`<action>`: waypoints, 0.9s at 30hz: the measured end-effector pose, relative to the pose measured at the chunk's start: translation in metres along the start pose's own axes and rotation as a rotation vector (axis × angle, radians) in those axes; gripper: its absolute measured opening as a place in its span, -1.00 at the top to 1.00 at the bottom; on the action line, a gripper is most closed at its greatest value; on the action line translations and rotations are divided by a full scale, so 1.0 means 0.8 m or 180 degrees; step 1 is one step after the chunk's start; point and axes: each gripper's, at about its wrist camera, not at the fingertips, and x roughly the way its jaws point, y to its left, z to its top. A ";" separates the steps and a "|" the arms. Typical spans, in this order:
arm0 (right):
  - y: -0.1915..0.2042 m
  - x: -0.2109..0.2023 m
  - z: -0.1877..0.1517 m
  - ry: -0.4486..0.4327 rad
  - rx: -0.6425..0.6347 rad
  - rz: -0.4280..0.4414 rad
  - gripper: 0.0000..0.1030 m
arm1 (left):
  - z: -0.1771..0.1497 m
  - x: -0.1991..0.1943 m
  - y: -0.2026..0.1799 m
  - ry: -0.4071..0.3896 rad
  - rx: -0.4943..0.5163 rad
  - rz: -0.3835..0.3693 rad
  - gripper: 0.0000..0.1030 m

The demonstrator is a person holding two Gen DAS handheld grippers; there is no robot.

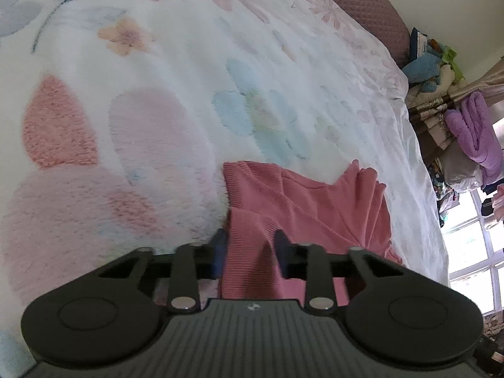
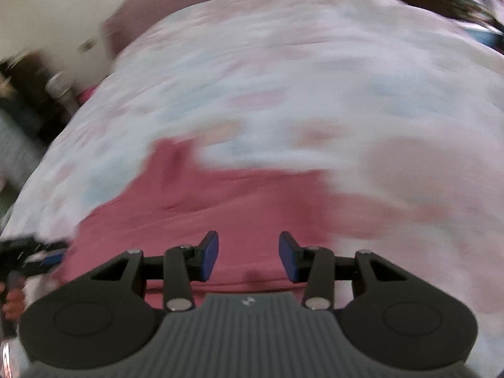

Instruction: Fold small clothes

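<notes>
A small pink ribbed garment (image 1: 315, 208) lies crumpled on a fluffy floral blanket (image 1: 157, 110). My left gripper (image 1: 250, 252) is shut on a bunched fold of it, and the cloth is pinched between the blue pads. In the blurred right wrist view the same pink garment (image 2: 220, 201) spreads over the blanket (image 2: 315, 78). My right gripper (image 2: 249, 255) hangs just above it, open, with a wide gap between the pads and nothing gripped. The left gripper (image 2: 31, 255) and a person's hand (image 2: 12, 299) show at the left edge.
A mauve bolster (image 1: 362, 3) lies at the head of the bed. Beyond the bed's right edge are a pile of clothes and toys (image 1: 431, 63), a purple towel (image 1: 478, 132) and a bright window (image 1: 472, 252).
</notes>
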 end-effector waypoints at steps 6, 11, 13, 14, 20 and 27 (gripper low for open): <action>-0.088 -0.009 0.003 -0.0097 0.0585 0.0059 0.20 | 0.010 -0.028 -0.018 -0.0167 0.0038 -0.0187 0.73; -0.069 -0.006 -0.029 0.0048 0.0363 0.0258 0.11 | 0.023 -0.044 -0.066 -0.0158 0.0323 -0.0109 0.73; -0.054 0.004 -0.046 0.0135 0.0250 0.0246 0.11 | 0.029 -0.051 -0.088 -0.0205 0.0397 -0.0143 0.75; -0.047 0.010 -0.053 0.0175 0.0193 0.0209 0.11 | 0.034 -0.054 -0.099 -0.0213 0.0416 -0.0184 0.76; -0.035 0.045 -0.054 0.0104 0.0268 0.0005 0.16 | 0.067 -0.104 -0.161 -0.0476 0.0567 -0.0463 0.81; -0.041 0.056 -0.050 0.0165 0.0198 -0.0130 0.63 | 0.077 -0.092 -0.100 -0.0448 0.0547 0.0389 0.85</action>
